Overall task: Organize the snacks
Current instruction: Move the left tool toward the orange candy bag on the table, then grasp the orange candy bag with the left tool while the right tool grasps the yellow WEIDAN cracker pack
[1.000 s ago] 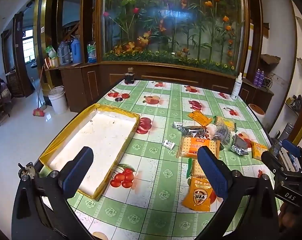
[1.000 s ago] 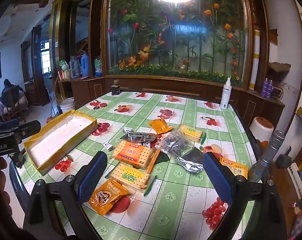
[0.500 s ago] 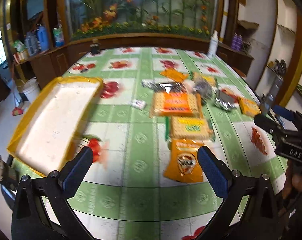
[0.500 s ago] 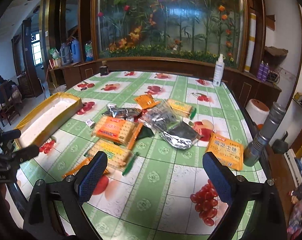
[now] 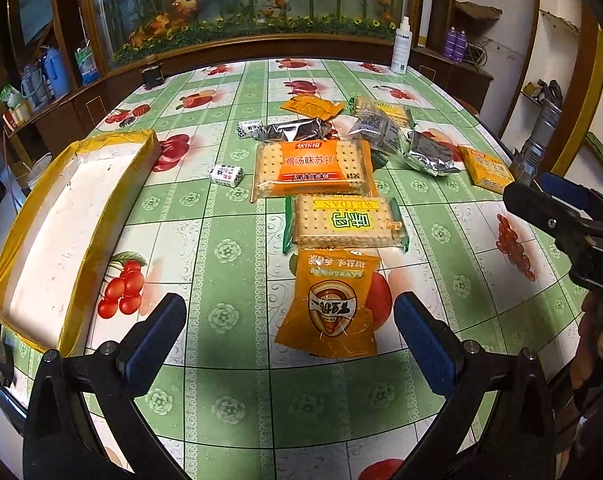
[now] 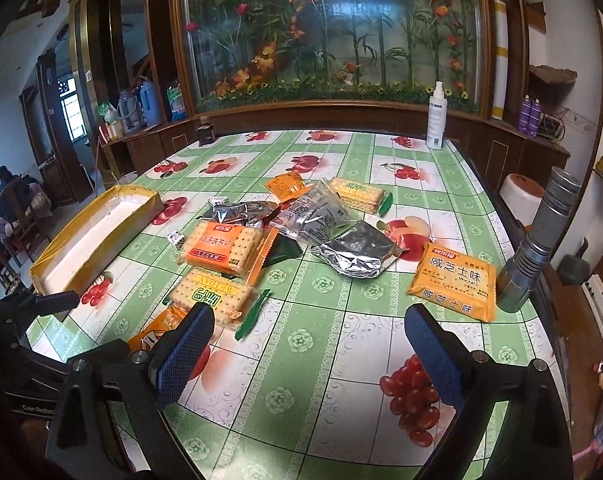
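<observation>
While both grippers hang above the near edge of the desk (image 5: 229, 248), let's sweep from the left: the yellow-walled tray (image 5: 101, 216) sits at the desk's left side, its white floor bare, with no snack in it. Its near-left corner is cut off behind the left gripper's frame in the left wrist view.

Moving right, 2 small white wrapped candies (image 5: 225, 174) lie apart from the tray, their print too small to read. Then the pile: an orange cracker pack (image 5: 313, 168) lies flat, and a yellow-green cracker pack (image 5: 347, 222) sits just beside its near edge, label upside down to the left camera. Nearest is an orange pouch (image 5: 331, 308), crinkled and flat, directly ahead of the left gripper (image 5: 289, 330), whose fingers are spread wide with nothing between them. In the right wrist view that pouch is mostly hidden behind the left finger.

Further back, silver foil packets (image 6: 355, 254) overlap a clear-wrapped dark pack (image 6: 313, 216), and a small orange sachet (image 6: 287, 186) lies behind them; exactly how they stack is hard to tell.

Out right, an orange biscuit pack (image 6: 453, 280) lies alone, just beside a metal flashlight (image 6: 535, 248) standing at the desk edge. Right gripper (image 6: 309, 350): fingers wide apart, holding nothing, over bare tablecloth.
</observation>
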